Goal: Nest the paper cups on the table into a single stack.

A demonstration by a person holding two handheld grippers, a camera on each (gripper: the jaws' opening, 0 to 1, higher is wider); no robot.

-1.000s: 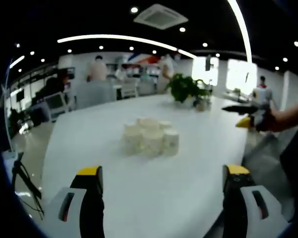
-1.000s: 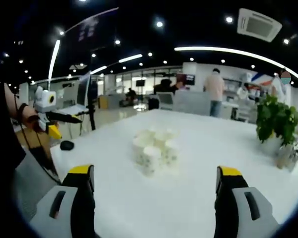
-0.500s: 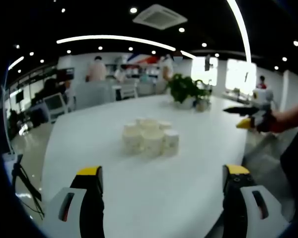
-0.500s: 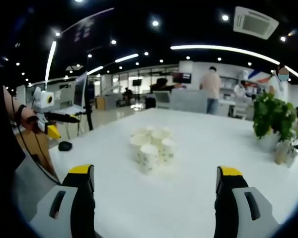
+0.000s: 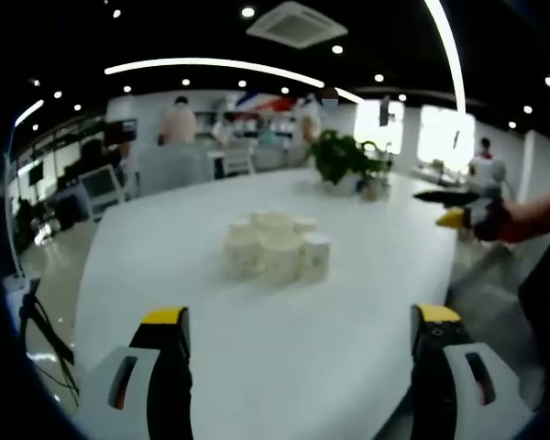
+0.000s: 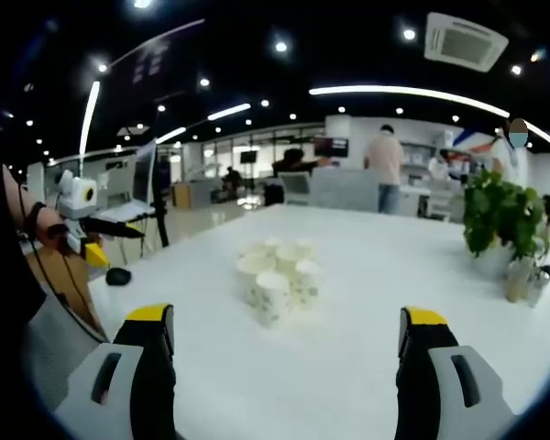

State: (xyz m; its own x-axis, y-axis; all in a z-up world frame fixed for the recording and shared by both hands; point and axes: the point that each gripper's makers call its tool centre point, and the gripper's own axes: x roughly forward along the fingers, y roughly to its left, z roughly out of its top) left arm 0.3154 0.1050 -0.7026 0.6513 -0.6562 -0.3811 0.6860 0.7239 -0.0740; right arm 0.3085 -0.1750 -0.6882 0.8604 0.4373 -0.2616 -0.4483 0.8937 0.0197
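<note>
Standing clustered upright, the paper cups (image 5: 276,251) (image 6: 277,279) are sitting mid-bench (image 5: 257,348), near a potted plant (image 5: 341,160). Both the left hand-held gripper (image 5: 302,367) and the right hand-held gripper (image 6: 289,367) are hovering well apart from them, jaws spread wide and holding nothing.

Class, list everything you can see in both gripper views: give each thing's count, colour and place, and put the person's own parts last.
paper cups: several, exact count unclear, white, clustered upright mid-table
table: one, white, under the cups
potted plant: one, green, far table edge
people: a few, standing in the background
ceiling lights: many, white, overhead
left hand-held gripper: one, grey with yellow tips, open, away from the cups
right hand-held gripper: one, same colours, open, away from the cups
</note>
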